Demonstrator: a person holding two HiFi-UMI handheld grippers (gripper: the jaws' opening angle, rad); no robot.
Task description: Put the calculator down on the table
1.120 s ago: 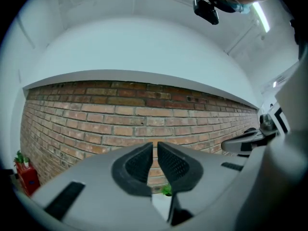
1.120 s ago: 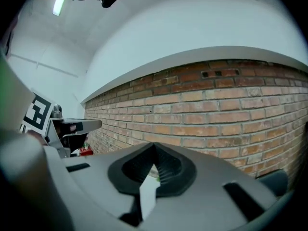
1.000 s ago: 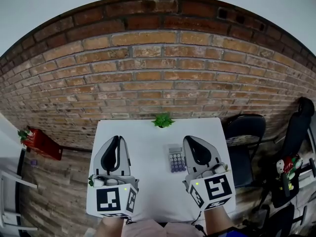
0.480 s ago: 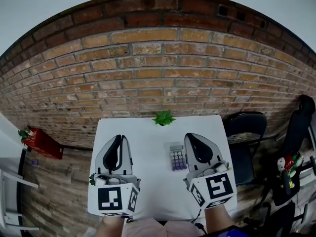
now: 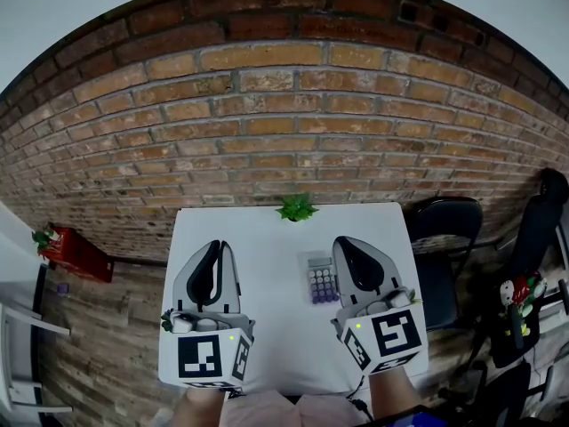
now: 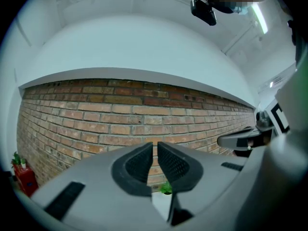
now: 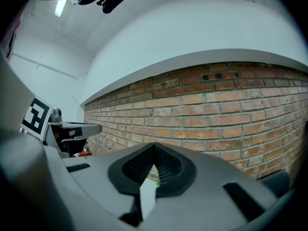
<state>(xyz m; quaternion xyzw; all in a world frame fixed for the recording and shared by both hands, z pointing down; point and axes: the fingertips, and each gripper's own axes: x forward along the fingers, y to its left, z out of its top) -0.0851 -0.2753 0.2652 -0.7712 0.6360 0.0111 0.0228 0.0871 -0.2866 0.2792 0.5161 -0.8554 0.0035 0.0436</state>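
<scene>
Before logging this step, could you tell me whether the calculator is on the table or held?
On the table: the calculator lies flat beside the shut, empty right gripper.

The near part of the tabletop (image 5: 276,238) is hidden in the head view behind the left gripper (image 5: 214,246), the right gripper (image 5: 341,242) and their marker cubes. The person's left arm (image 5: 203,407) and right arm (image 5: 391,400) are cut off by the bottom edge. The calculator (image 5: 321,283) has keys too small to read, and I can't tell whether its right side touches the right gripper. A black chair (image 5: 444,238) at right is half hidden behind the tabletop. Colourful clutter (image 5: 514,305) at the far right is too small to make out. In the left gripper view, the plant (image 6: 166,188) is only a green speck behind the fingers (image 6: 175,163).
</scene>
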